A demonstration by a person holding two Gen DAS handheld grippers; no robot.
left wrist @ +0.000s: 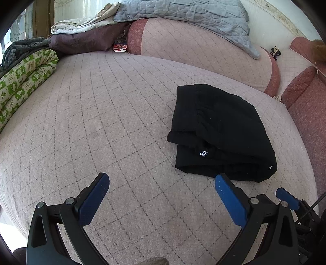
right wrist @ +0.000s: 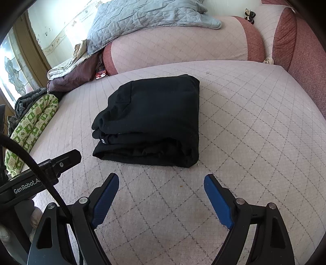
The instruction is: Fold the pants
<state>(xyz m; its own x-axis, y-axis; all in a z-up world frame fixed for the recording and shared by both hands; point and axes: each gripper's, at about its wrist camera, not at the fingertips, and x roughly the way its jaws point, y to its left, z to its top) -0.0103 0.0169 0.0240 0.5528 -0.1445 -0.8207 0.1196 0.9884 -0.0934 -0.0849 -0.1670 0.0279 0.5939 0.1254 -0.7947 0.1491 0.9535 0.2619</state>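
The black pants [left wrist: 220,132] lie folded in a compact stack on the pink quilted sofa seat [left wrist: 101,122]; they also show in the right wrist view [right wrist: 150,120]. My left gripper [left wrist: 162,179] is open and empty, hovering just near and left of the pants. My right gripper [right wrist: 161,179] is open and empty, a short way in front of the stack's near edge. The right gripper's blue fingertip [left wrist: 285,195] shows at the lower right of the left wrist view. The left gripper's black body [right wrist: 51,167] shows at the left of the right wrist view.
A green patterned quilt [left wrist: 24,81] lies rolled along the seat's left edge. Grey and purple bedding [left wrist: 81,38] is piled at the back left. A light blue quilted cover [left wrist: 183,14] drapes over the backrest [left wrist: 203,51]. A red armrest [left wrist: 305,106] bounds the right side.
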